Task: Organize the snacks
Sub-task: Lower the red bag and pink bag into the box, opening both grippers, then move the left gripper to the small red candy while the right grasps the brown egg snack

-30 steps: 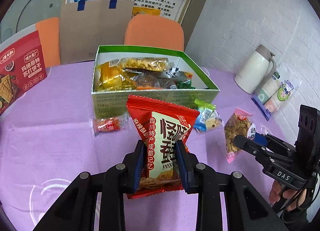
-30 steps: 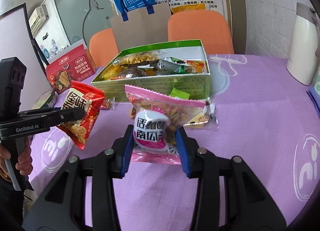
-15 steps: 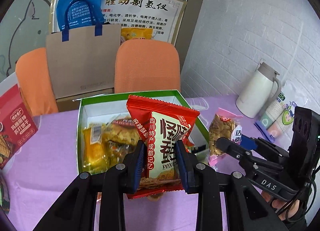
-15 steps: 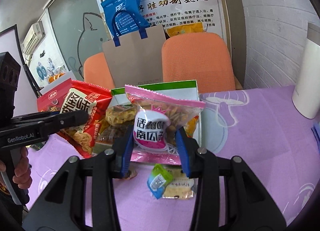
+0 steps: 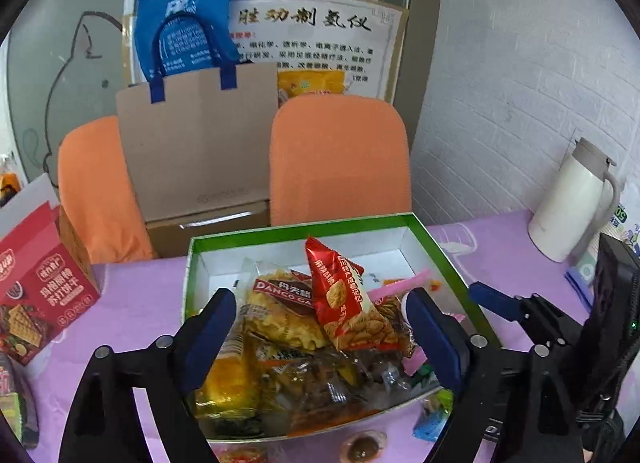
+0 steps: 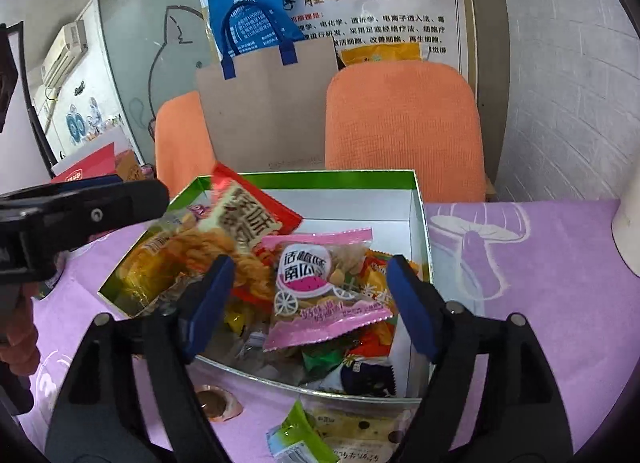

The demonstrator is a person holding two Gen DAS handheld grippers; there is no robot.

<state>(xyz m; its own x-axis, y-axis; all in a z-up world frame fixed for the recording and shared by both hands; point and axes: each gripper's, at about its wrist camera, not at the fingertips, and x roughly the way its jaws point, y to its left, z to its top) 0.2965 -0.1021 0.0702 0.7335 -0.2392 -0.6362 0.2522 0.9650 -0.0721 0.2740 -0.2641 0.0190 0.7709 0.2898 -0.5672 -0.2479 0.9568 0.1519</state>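
Note:
A green-rimmed white box (image 5: pixel 416 223) (image 6: pixel 416 199) full of snack packets stands on the purple table. My left gripper (image 5: pixel 328 327) is open above it; the red snack bag (image 5: pixel 344 303) lies on the pile between its jaws, also seen in the right wrist view (image 6: pixel 248 219). My right gripper (image 6: pixel 310 299) is open over the box; the pink-edged seed packet (image 6: pixel 320 291) rests on the pile below it. The right gripper (image 5: pixel 520 311) shows at the right of the left wrist view, and the left gripper (image 6: pixel 80 219) at the left of the right wrist view.
Loose snacks lie in front of the box: a green-ended packet (image 6: pixel 304 435) and a round brown sweet (image 6: pixel 210 403) (image 5: pixel 362 447). A red cracker box (image 5: pixel 36 295) stands left, a white thermos (image 5: pixel 572 203) right. Two orange chairs (image 5: pixel 340 159) and a paper bag (image 5: pixel 196 143) stand behind.
Both grippers moved forward over the box and opened. The red bag and the pink packet were let go and now lie on the pile in the box.

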